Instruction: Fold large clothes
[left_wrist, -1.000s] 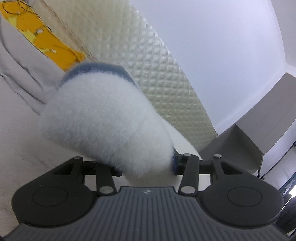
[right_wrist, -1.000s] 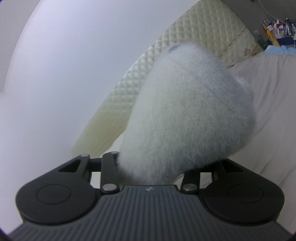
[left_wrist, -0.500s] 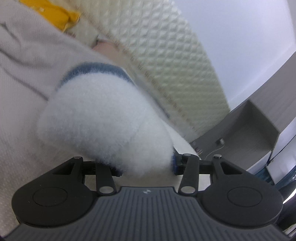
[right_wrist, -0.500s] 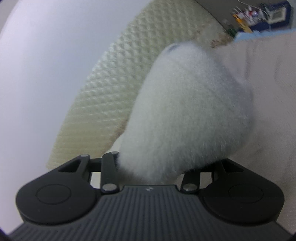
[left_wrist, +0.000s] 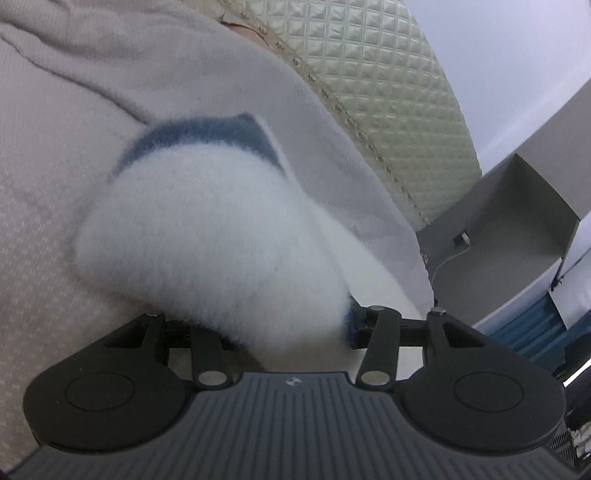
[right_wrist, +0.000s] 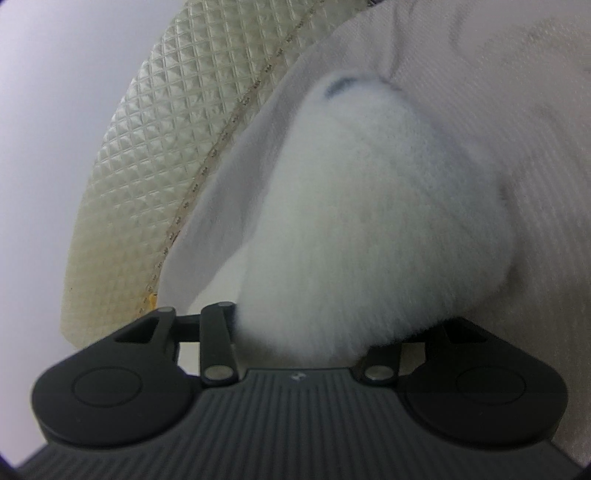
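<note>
While both tongs carry the fleece down toward the bed, the thing to get right is a level, matched drop — both corners landing together so the edge lies straight instead of skewed. I'd hold tension between my two hands until the cloth is flat, then let go.

Left gripper (left_wrist: 291, 328): a thick wad of the white fleece garment (left_wrist: 207, 236) sits bunched between the jaws, its blue trim band (left_wrist: 207, 134) at the far end. The jaws have just been opening a little with the fleece between them; the pile hides the pads, so I can't tell whether they still pinch.

Right gripper (right_wrist: 299, 339): same picture — a fat white bundle fills the gap and bulges forward over the fingers. These jaws have also just been opening, cloth between them; grip state not visible.

Garment position: directly ahead of each tong, hanging just above the beige bedspread (left_wrist: 55, 184), with the quilted headboard (left_wrist: 388, 92) beyond. Contact with the bed — can't tell from here.
</note>
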